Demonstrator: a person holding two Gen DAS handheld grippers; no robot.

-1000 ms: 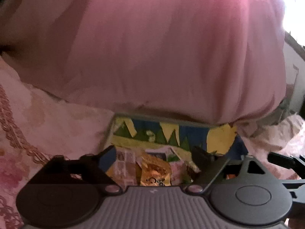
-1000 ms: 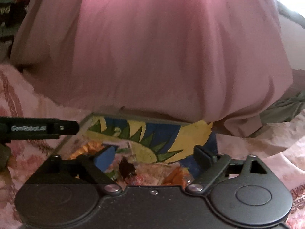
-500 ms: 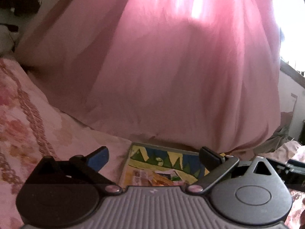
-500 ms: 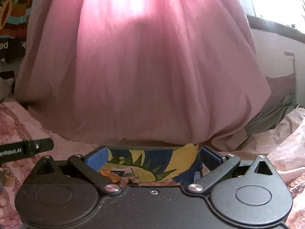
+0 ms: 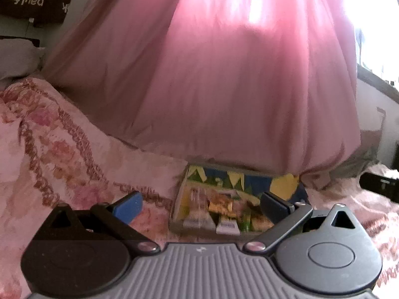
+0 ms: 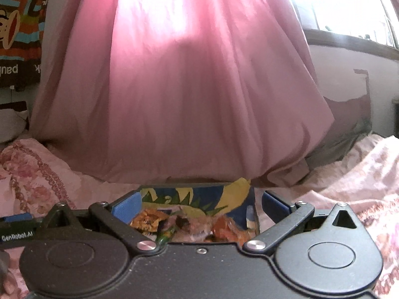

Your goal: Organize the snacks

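Note:
A colourful box (image 5: 239,179) with blue, yellow and green leaf patterns lies on the pink floral bedspread (image 5: 62,154). Several snack packets (image 5: 224,206) lie inside it. My left gripper (image 5: 202,203) is open and empty, hovering before the box. In the right wrist view the same box (image 6: 199,196) sits between the fingers of my right gripper (image 6: 199,204), which is open and empty, with orange and pink snack packets (image 6: 189,224) just below it.
A large pink curtain (image 5: 224,74) hangs down behind the box and touches the bed. A bright window (image 6: 349,5) is at the upper right. A printed bag (image 6: 17,37) hangs at the upper left. The right gripper's tip (image 5: 379,183) shows at the left view's right edge.
Both grippers have pulled back and tilted up away from the box, so the box looks smaller and lower and more curtain shows. Both stay open and empty.

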